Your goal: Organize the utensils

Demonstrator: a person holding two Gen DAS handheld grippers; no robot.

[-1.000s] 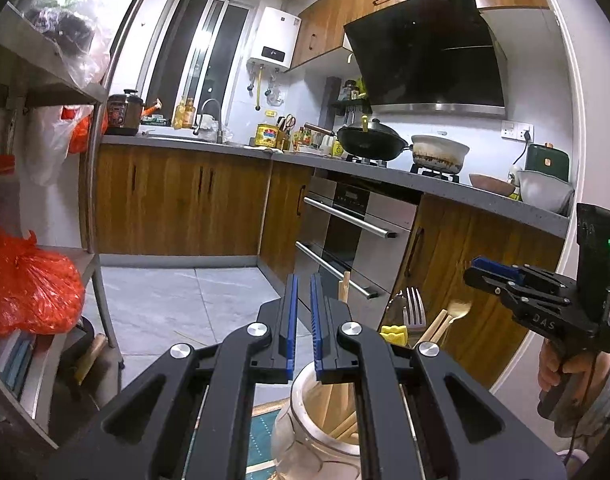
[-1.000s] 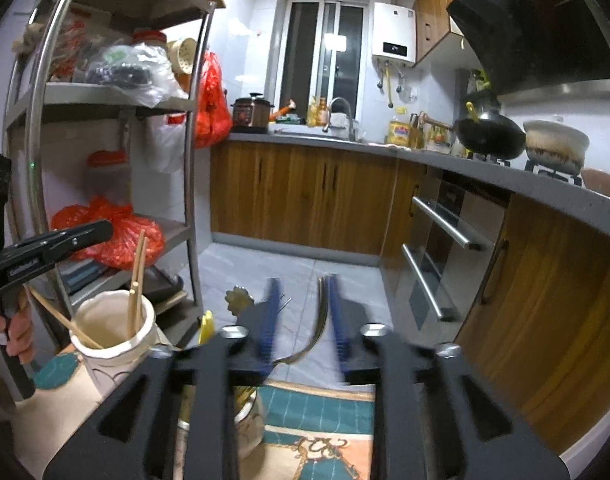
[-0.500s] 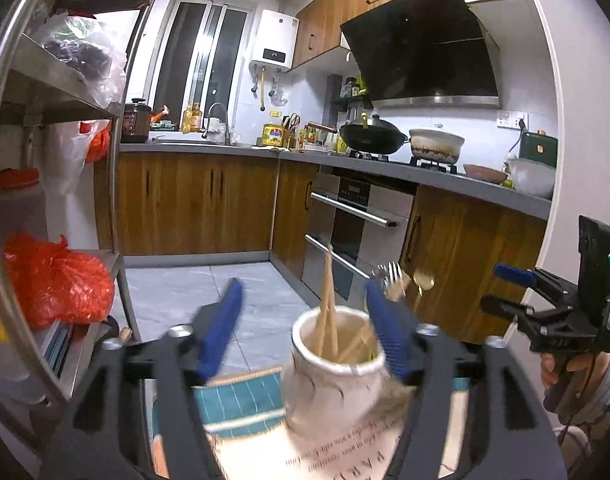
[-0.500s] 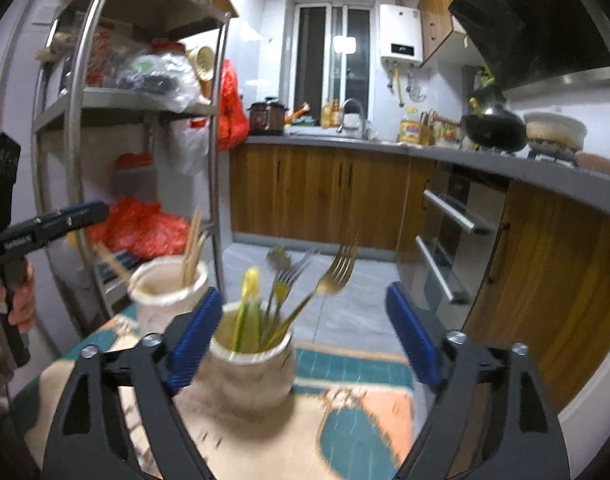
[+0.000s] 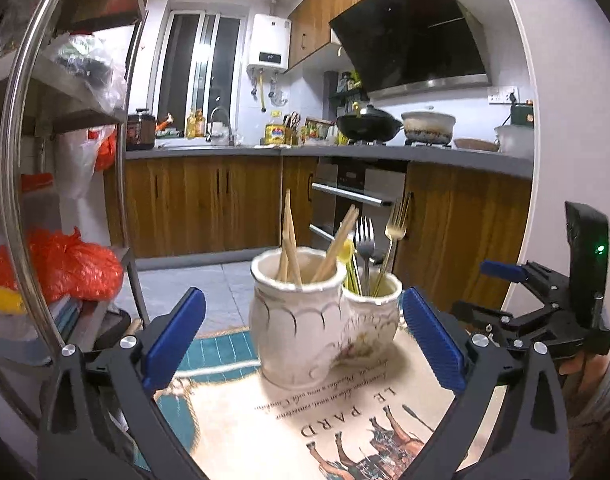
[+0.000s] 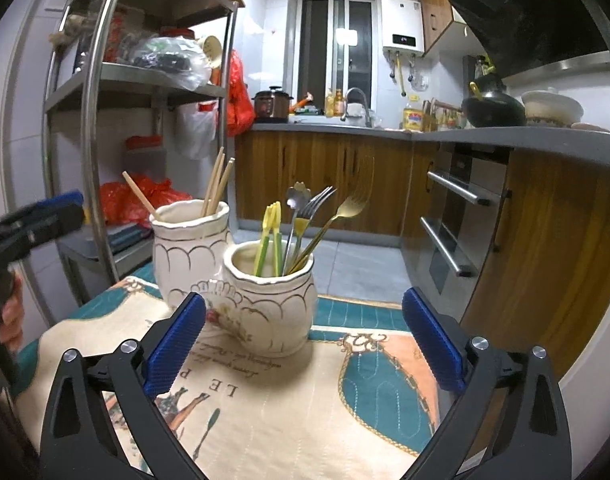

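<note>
Both my grippers — left gripper point(image 5: 303, 340), right gripper point(image 6: 303, 340) — spread wide, empty; chopstick jar point(image 5: 297, 312) and fork jar point(image 6: 271, 304) at frame centre look sorted — I'd check for strays next.

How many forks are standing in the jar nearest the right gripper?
2. In the front jar, a silver fork leans right at the middle, and a gold fork leans further right beside it. The yellow-tipped utensils on the left are too unclear to class; more may be hidden.
</note>
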